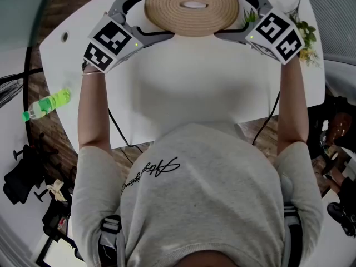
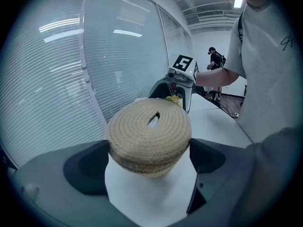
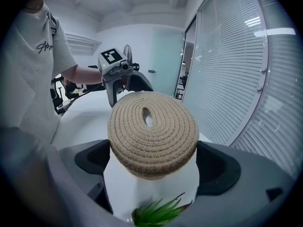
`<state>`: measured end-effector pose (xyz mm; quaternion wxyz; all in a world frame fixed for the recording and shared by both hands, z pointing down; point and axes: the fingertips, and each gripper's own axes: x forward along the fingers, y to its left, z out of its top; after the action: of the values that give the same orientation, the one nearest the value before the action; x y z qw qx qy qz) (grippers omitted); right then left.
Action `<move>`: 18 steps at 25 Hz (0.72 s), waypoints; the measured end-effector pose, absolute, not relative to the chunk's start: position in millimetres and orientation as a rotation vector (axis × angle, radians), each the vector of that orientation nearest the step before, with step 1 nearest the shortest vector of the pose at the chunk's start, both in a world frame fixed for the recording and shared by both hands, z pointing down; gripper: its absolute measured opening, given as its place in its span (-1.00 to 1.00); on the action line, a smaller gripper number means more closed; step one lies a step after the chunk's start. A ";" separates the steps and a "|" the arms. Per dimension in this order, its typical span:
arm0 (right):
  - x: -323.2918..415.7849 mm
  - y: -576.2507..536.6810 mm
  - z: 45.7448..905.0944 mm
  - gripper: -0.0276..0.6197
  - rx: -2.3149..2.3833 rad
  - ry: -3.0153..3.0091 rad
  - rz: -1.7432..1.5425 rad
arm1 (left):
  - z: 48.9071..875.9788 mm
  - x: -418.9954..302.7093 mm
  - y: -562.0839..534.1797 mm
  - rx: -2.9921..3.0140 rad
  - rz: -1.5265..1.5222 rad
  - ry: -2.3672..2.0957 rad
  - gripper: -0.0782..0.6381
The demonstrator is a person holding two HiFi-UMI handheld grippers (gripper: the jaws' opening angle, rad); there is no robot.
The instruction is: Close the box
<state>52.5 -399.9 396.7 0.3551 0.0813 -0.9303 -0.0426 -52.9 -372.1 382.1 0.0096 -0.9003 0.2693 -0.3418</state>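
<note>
Box: a round box (image 1: 192, 7) of coiled tan rope stood upright at the far edge of the white table (image 1: 189, 93), straight ahead of the person.
Lid: it sat flat on top of the box, flush all round, with an oval hole (image 1: 193, 5) in its middle.
Left gripper: the left gripper (image 1: 154, 14) came at the box from the person's left. Its two jaws were spread wide, one on the far side of the box and one on the near side. In the left gripper view both dark pads lay against the rope wall, so the gripper was clamped on the box.
Right gripper: the right gripper (image 1: 231, 14) met the box from the opposite side. Its jaws straddled the box in the same way. The right gripper view showed the rope wall filling the gap from pad to pad, so it too was gripping the box.
Marker cubes: one (image 1: 108, 42) sat just left of the box and the other (image 1: 278, 35) just right of it, each on its own gripper.
Plant: green leaves (image 1: 303, 38) lay beyond the right gripper, on the side away from the box.
Bottle: a green bottle (image 1: 47, 105) lay off the table, well apart from the box on the left gripper's side.
</note>
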 end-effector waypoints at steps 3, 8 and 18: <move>52.0 -400.9 397.1 0.85 0.205 -2.406 -0.106 | 383.0 -53.3 -373.0 -2.816 -1.068 0.844 0.69; 52.0 -402.3 397.1 0.85 0.200 -2.405 -0.106 | 385.1 -53.5 -374.2 -2.825 -1.071 0.847 0.69; 54.1 -401.7 401.4 0.85 0.189 -2.408 -0.079 | 388.2 -51.4 -373.7 -2.841 -1.063 0.845 0.69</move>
<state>54.1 -401.7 401.4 0.3544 0.0733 -0.9317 -0.0304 -51.4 -373.7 388.2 -0.0037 -0.9022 0.2682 -0.3377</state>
